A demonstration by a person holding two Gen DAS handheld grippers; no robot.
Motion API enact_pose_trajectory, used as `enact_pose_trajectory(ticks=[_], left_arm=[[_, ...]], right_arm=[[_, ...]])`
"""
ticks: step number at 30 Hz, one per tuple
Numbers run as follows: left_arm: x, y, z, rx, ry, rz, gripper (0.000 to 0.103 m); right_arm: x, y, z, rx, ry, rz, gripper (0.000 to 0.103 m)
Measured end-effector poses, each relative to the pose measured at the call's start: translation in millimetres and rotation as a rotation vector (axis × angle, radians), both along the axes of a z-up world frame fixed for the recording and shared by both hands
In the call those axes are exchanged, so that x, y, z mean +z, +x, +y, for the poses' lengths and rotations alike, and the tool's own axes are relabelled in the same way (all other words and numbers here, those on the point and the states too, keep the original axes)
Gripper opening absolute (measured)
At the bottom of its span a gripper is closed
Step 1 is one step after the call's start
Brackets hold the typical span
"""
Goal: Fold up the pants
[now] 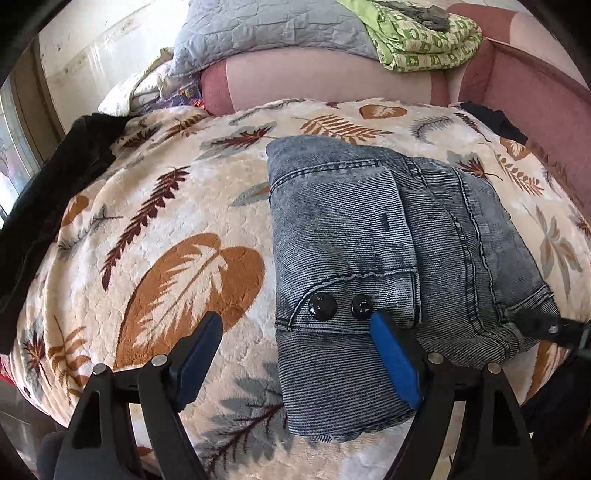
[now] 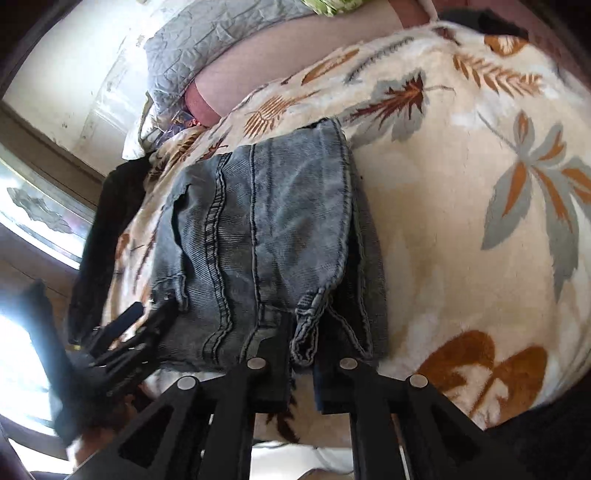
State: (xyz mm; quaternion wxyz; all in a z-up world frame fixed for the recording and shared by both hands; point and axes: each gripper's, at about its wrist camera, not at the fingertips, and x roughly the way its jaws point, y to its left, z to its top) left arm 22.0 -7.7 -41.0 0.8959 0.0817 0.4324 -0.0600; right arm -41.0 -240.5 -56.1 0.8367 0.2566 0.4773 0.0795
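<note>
Grey-blue denim pants (image 1: 369, 240) lie folded into a compact bundle on a leaf-print blanket (image 1: 155, 229); two black buttons face me near the waistband. My left gripper (image 1: 295, 325) is open, its right blue pad resting on the bundle's near edge and its left pad over bare blanket. In the right wrist view the pants (image 2: 266, 240) lie just ahead. My right gripper (image 2: 304, 347) has its jaws close together on a fold of the pants' near edge. The left gripper shows there at the bundle's left edge (image 2: 133, 332).
A grey quilted pillow (image 1: 266, 33) and a green patterned cloth (image 1: 424, 40) lie on a pink sofa back (image 1: 332, 81) beyond the blanket. A black garment (image 1: 55, 192) lies at the blanket's left edge. A wall and window frame stand at left.
</note>
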Motion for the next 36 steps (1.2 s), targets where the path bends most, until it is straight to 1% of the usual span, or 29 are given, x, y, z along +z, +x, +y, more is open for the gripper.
enact_pose_trajectory(ticks=[2,3,5,8,9,11,12,13,14,15,16,17,18,19,20,21,23,24,25,27,28,29,30,31,32,33,34,35,36], left_arm=[[1,1,-1,0.004,0.001,-0.003,0.083],[1,0,-1,0.007,-0.001,-0.004,0.083],[1,0,0,0.013,-0.008,-0.005,0.083],[1,0,1,0.017,-0.019,0.000,0.083],[0,1,1,0.017,-0.020,0.001,0.083],[0,1,1,0.017,-0.020,0.001,0.083],[0,1,1,0.018,-0.021,0.001,0.083],[0,2,2,0.019,-0.022,0.003,0.083],[1,2,2,0.018,-0.023,0.004,0.083],[1,3,2,0.018,-0.024,0.005,0.083],[1,3,2,0.019,-0.025,0.006,0.083],[1,3,2,0.021,-0.028,0.007,0.083],[1,3,2,0.020,-0.031,0.007,0.083],[1,3,1,0.021,-0.032,0.006,0.083],[1,3,1,0.021,-0.033,0.006,0.083],[1,3,2,0.020,-0.037,0.007,0.083],[0,3,3,0.019,-0.044,0.006,0.084],[0,3,3,0.019,-0.047,0.006,0.084],[0,3,4,0.019,-0.051,0.007,0.084],[-1,3,5,0.021,-0.058,0.008,0.084],[-1,4,5,0.024,-0.063,0.009,0.085],[-2,4,6,0.025,-0.066,0.011,0.085],[-2,5,6,0.023,-0.067,0.012,0.085],[-2,4,5,0.023,-0.063,0.010,0.085],[-2,3,5,0.022,-0.057,0.005,0.085],[-1,3,5,0.022,-0.056,0.004,0.085],[-2,3,5,0.025,-0.058,0.005,0.085],[-2,4,5,0.027,-0.064,0.009,0.085],[-2,4,6,0.027,-0.066,0.009,0.085]], right_arm=[[11,-5,-11,-0.018,-0.005,0.006,0.014],[18,-7,-14,-0.028,-0.024,0.000,0.017],[42,-8,-19,-0.063,-0.070,-0.045,0.017],[80,3,-21,-0.084,-0.101,-0.147,0.018],[90,16,-16,-0.059,-0.081,-0.172,0.023],[98,45,-3,0.012,-0.019,-0.182,0.030],[97,64,5,0.056,0.015,-0.187,0.031],[93,84,12,0.101,0.042,-0.175,0.031],[85,100,17,0.119,0.057,-0.150,0.031],[69,122,22,0.142,0.073,-0.099,0.031],[56,134,21,0.156,0.081,-0.069,0.031],[33,149,18,0.140,0.070,-0.002,0.031],[15,156,15,0.136,0.061,0.048,0.021],[-2,162,10,0.128,0.073,0.086,0.006],[-7,161,6,0.116,0.097,0.089,0.000],[-4,160,8,0.116,0.084,0.080,0.000],[7,153,18,0.127,-0.001,0.076,0.000],[14,148,21,0.120,-0.041,0.085,0.002],[21,142,25,0.127,-0.063,0.066,0.006],[28,127,26,0.145,-0.109,0.022,0.008],[24,122,26,0.149,-0.131,0.038,0.008],[13,120,24,0.160,-0.134,0.067,0.008],[7,117,19,0.146,-0.102,0.068,0.008],[8,114,15,0.129,-0.077,0.063,0.008],[12,109,13,0.120,-0.075,0.063,0.008],[19,103,14,0.114,-0.093,0.053,0.008],[28,94,16,0.116,-0.105,0.023,0.009],[34,84,19,0.133,-0.095,-0.005,0.010],[38,77,22,0.146,-0.089,-0.019,0.013]])
